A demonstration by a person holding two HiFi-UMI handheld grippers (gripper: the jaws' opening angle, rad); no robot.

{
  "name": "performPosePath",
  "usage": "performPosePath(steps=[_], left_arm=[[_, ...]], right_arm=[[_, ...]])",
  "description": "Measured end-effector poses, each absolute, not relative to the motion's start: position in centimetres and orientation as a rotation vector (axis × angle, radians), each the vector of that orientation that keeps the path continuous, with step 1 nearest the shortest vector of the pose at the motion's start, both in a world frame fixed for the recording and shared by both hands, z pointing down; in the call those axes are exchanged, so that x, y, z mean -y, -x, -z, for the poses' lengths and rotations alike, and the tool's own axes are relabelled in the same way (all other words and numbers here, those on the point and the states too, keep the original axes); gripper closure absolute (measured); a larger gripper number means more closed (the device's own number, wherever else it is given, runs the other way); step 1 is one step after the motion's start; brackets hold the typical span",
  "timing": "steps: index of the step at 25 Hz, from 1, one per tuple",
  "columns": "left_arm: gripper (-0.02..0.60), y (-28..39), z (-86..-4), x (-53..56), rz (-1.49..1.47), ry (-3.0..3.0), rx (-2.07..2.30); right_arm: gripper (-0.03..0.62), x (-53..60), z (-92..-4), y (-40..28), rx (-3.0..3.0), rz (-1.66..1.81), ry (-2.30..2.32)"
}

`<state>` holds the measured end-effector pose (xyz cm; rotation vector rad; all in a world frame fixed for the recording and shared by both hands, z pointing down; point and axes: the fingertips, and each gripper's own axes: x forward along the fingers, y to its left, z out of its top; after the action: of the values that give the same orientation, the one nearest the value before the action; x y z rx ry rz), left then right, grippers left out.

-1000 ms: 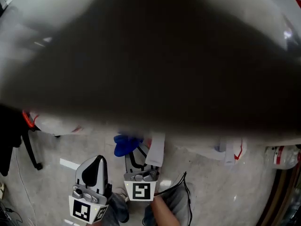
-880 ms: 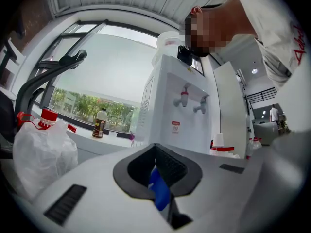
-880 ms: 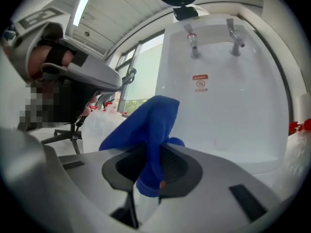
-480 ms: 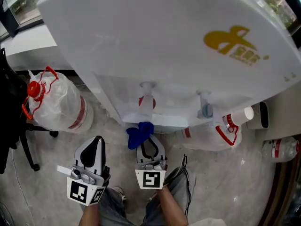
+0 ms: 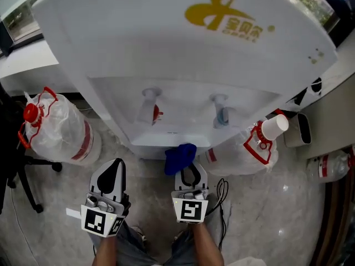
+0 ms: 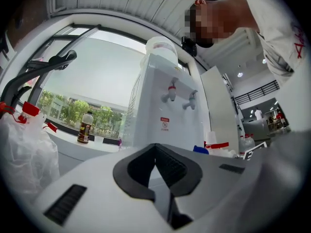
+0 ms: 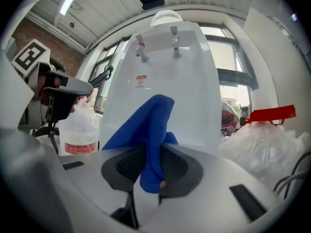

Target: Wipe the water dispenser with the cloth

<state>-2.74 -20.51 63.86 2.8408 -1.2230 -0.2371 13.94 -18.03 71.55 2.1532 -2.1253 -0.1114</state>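
Observation:
The white water dispenser (image 5: 183, 54) fills the upper head view, with a red tap (image 5: 151, 111) and a blue tap (image 5: 220, 114) over its drip ledge. My right gripper (image 5: 189, 177) is shut on a blue cloth (image 5: 180, 157), held just below the ledge; in the right gripper view the blue cloth (image 7: 148, 130) stands up between the jaws in front of the water dispenser (image 7: 167, 81). My left gripper (image 5: 111, 183) is lower left, shut and holding nothing; in the left gripper view the water dispenser (image 6: 165, 106) stands ahead of it.
Empty water jugs stand on the floor: one at left (image 5: 58, 132), another at right (image 5: 244, 151) beside the dispenser base. A black chair (image 5: 16, 165) is at the far left, a cable (image 5: 222, 195) lies near my feet, and a further bottle (image 5: 333, 165) rests at far right.
The head view was blocked by a dark blur, then cleared onto the dispenser. Both grippers shifted slightly right, and the cloth now sits just under the drip ledge.

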Motion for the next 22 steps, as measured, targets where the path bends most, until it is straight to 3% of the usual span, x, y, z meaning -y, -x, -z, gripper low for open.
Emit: performPosePath(steps=[10, 22], left_arm=[[0.571, 0.2, -64.6, 20.4, 0.266, -2.875, 1.14], [0.571, 0.0, -65.0, 20.6, 0.27, -2.883, 1.136]], right_arm=[[0.503, 15.6, -71.7, -21.3, 1.944, 0.075, -2.31], [0.503, 16.1, -67.5, -23.4, 1.95, 0.105, -2.362]])
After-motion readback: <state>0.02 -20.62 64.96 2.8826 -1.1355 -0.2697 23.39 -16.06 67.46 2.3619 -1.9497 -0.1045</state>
